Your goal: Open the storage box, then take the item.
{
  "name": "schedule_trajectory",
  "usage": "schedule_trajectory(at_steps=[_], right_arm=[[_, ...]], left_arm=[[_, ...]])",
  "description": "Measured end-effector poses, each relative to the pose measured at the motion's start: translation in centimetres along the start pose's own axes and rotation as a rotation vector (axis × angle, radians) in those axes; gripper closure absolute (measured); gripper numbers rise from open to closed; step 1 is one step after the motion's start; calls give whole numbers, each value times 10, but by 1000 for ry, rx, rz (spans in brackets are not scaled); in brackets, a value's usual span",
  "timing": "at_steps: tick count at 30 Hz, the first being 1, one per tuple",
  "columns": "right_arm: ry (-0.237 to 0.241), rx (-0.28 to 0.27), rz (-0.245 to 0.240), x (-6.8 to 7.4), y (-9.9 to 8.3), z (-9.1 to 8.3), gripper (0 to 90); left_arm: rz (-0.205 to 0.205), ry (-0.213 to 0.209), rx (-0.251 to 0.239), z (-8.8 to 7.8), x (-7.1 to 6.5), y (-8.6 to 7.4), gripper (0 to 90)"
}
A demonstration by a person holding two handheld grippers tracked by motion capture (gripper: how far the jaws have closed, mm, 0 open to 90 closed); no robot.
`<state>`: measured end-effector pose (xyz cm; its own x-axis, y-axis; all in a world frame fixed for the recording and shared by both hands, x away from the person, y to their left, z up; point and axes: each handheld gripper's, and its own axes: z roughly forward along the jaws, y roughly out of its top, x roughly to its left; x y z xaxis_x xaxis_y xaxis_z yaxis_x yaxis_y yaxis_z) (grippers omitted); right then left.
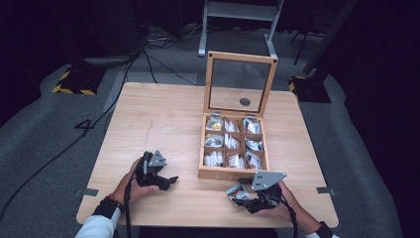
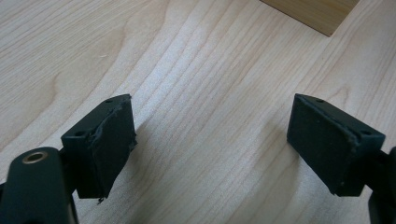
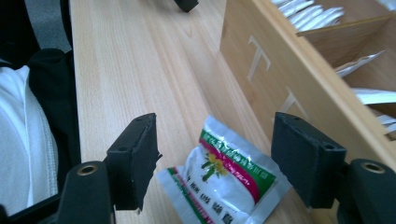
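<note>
The left gripper (image 1: 166,182) rests low over the table (image 1: 163,119) at about seven o'clock, jaws spread with nothing between them. At five o'clock, the right gripper (image 1: 241,194) has its jaws wide apart; a sachet (image 3: 224,175) lies flat on the table between them, untouched, just beside the front wall of the open wooden box (image 1: 218,172).

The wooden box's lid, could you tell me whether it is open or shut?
Open: the glass-paned lid stands upright at the back of the wooden box, leaving the nine sachet-filled compartments uncovered.

grey carpet floor (image 1: 44,134), dark room
</note>
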<state>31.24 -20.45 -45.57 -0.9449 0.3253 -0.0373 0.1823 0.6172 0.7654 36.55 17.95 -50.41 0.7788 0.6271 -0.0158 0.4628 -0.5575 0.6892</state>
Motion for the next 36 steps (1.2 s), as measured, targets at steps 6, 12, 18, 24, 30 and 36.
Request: schedule_trajectory(at_steps=[6, 12, 18, 24, 30, 36], right_arm=[[-24, -16, -16, -2, 3, -6, 329], [-45, -39, -2, -5, 3, -14, 357], [-71, -59, 15, -7, 4, -20, 367], [-98, -73, 33, -13, 4, -24, 371], [-129, -97, 49, -18, 4, -33, 378], [-197, -120, 78, -32, 4, -47, 385]], left_arm=[[8, -10, 1, 0, 1, 0, 155], [11, -15, 1, 1, 2, 1, 155], [14, -14, 2, 1, 2, 1, 155], [18, -18, 0, 2, 3, 2, 153], [17, -20, 1, 2, 3, 2, 153], [9, -7, 1, 3, 4, 3, 149]])
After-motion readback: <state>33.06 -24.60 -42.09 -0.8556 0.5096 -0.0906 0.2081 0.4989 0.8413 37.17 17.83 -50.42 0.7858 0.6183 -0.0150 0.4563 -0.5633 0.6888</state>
